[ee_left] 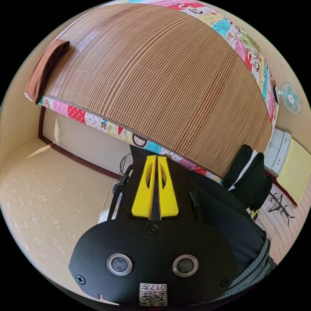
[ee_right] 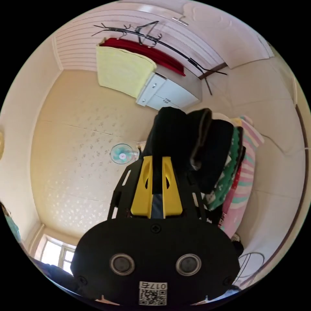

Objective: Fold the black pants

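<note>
Yellow jaws of the left claw (ee_left: 156,158) were clenched on a thin edge of the black pants (ee_left: 223,210), which trailed off to its right. Just beyond lay the bed's striped mat (ee_left: 155,81). Right claw (ee_right: 157,160) likewise pinched the black pants (ee_right: 175,136), bunched above its tips, a fan (ee_right: 122,153) far behind.

I see a striped bamboo mat (ee_left: 155,84) over a patchwork bedsheet (ee_left: 256,61), brown pillow (ee_left: 43,71) at one corner. Small fan (ee_left: 290,97), white drawer cabinet (ee_right: 167,92) under a yellow cloth (ee_right: 123,69), coat rack (ee_right: 152,30).
</note>
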Demonstrator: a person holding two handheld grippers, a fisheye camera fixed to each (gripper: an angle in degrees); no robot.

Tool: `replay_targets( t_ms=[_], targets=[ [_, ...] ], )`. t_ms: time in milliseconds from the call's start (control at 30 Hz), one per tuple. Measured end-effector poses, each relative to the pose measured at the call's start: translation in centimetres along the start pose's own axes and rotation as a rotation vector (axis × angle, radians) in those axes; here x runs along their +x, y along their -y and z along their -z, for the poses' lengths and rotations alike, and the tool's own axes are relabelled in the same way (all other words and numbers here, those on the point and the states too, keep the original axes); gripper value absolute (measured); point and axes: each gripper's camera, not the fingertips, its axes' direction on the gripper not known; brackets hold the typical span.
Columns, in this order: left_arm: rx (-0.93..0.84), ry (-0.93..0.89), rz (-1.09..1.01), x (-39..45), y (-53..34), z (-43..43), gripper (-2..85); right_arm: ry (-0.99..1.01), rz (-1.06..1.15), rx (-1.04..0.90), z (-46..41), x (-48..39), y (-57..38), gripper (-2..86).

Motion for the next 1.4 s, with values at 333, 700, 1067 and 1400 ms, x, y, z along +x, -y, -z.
replay_targets(
  t_ms=[333,700,1067,1400],
  targets=[
    [0.075,0.032,-0.131,8.5,3.3,0.1,-0.5,0.595,0.672,-0.455,-9.5,-21.4,0.7,1.9],
    [0.069,0.034,-0.075,10.3,2.4,-3.6,-0.5,-0.066,0.636,-1.024,-26.7,-17.0,-16.5,1.5],
    [0.087,-0.085,0.111,7.1,-1.7,-9.0,-0.5,-0.665,0.097,0.050,-6.3,-10.1,-6.2,9.5],
    [0.210,-0.361,0.078,7.0,-3.7,-11.6,-0.1,-0.397,-0.049,-0.058,-6.6,-2.7,-10.5,5.6]
  ],
)
